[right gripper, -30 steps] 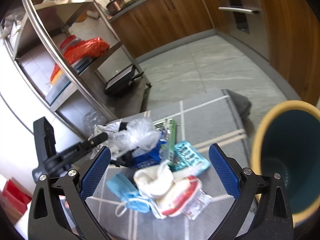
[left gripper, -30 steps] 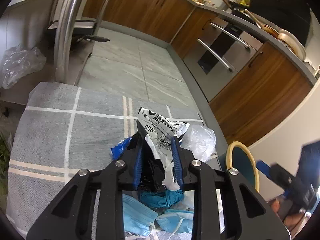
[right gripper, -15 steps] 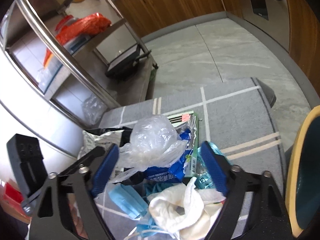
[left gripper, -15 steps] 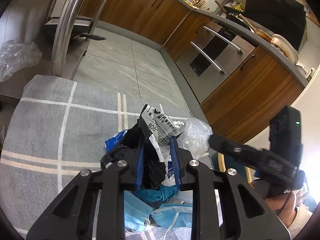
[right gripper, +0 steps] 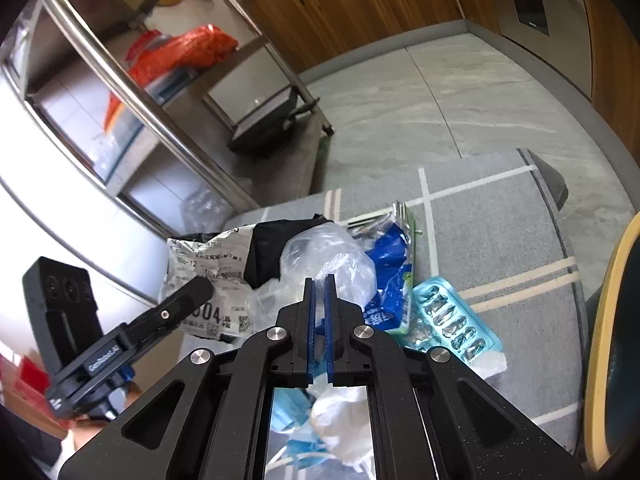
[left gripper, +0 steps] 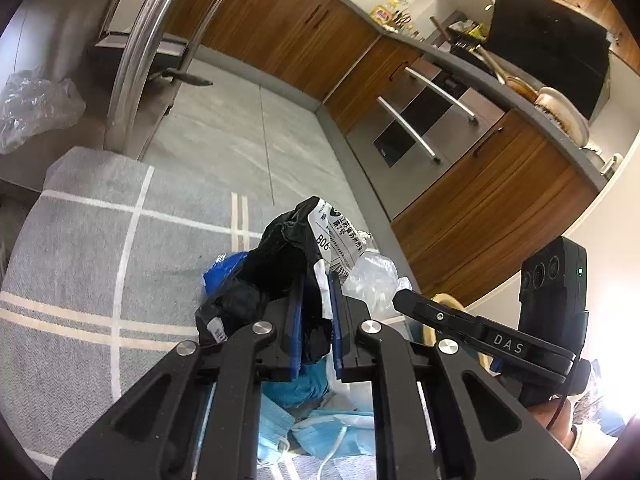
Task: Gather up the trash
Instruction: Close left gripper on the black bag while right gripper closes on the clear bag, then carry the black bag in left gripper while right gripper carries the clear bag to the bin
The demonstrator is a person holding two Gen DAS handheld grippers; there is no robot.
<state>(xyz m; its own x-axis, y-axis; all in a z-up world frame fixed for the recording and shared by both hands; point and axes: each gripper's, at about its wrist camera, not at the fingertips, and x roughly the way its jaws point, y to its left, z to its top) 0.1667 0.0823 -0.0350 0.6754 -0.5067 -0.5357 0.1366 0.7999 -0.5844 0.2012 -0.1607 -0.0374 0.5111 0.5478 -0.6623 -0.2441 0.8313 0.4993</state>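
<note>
A pile of trash lies on a grey rug (left gripper: 92, 240). My left gripper (left gripper: 317, 280) is shut on a black-and-white shipping bag (left gripper: 320, 232), which also shows in the right wrist view (right gripper: 208, 264). My right gripper (right gripper: 319, 282) is shut on a clear plastic bag (right gripper: 332, 256), seen also in the left wrist view (left gripper: 372, 280). Blue face masks (left gripper: 320, 436), a blue wrapper (right gripper: 386, 280) and a teal blister pack (right gripper: 452, 324) lie in the pile. A teal bin with a yellow rim (right gripper: 604, 340) stands at the right.
A steel shelf rack (right gripper: 140, 92) with a red bag (right gripper: 180, 56) stands to the left, a crumpled clear bag (left gripper: 36, 104) at its foot. Wooden cabinets and an oven (left gripper: 424, 128) line the far side. Grey floor tiles (left gripper: 240, 132) lie beyond the rug.
My right gripper moved in over the pile and closed on the clear plastic bag. My left gripper tightened on the shipping bag and lifted it a little.
</note>
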